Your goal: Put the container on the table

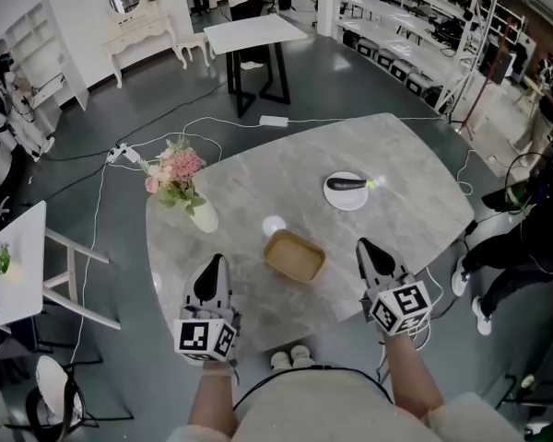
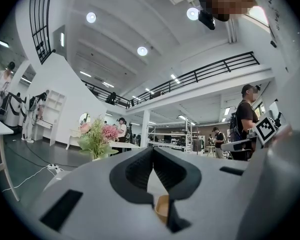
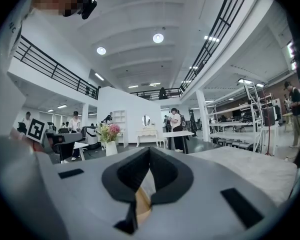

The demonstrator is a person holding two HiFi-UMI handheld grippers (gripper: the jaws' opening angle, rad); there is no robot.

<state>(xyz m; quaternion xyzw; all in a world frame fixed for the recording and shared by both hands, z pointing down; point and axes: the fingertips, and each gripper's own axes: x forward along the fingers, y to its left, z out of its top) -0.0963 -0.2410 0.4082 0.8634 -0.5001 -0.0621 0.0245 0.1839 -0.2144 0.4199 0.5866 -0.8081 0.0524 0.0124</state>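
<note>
Grippers: two, left gripper (image 1: 217, 259) and right gripper (image 1: 364, 245), both clamped tight on nothing, over the near edge of the table (image 1: 415, 182).
Container (image 1: 294, 255): just one, tan, sat on the table between them, touching neither.
Plate (image 1: 348, 202): one, white, one dark veggie (image 1: 347, 183) on it, further back.
Vase (image 1: 204, 216): one, pink flowers (image 1: 177, 173), far left.

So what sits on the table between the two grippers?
The brown container, resting on the marble table with bare tabletop on either side, touching neither the left gripper nor the right gripper; the head view shows this.
</note>
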